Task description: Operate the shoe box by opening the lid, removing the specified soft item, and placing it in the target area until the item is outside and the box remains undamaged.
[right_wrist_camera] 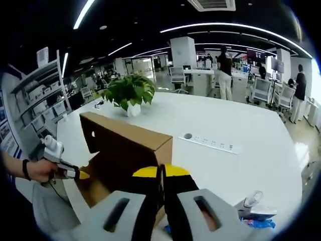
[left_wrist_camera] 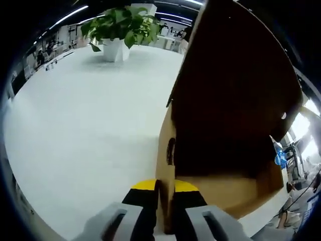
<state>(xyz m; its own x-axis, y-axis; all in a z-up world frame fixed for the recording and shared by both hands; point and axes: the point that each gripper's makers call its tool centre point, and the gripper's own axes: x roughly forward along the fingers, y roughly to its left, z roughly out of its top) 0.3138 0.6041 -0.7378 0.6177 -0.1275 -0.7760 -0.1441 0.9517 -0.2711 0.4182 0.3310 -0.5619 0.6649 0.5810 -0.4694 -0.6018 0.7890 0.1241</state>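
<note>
Both tools clamp the shoe box (right_wrist_camera: 125, 150) walls — left tool (left_wrist_camera: 164, 211), right tool (right_wrist_camera: 161, 201) — lid looks open on the desk (right_wrist_camera: 241, 125); soft item not yet out.

The shoe box (right_wrist_camera: 131, 145) is plain brown cardboard, darker in its shaded inside, and it stands on a white table (left_wrist_camera: 85, 130). Both grippers, left (left_wrist_camera: 164, 201) and right (right_wrist_camera: 161, 187), have black jaws tipped yellow on grey bodies. The plant (right_wrist_camera: 129, 91) is green in a white pot (left_wrist_camera: 115, 49).
</note>
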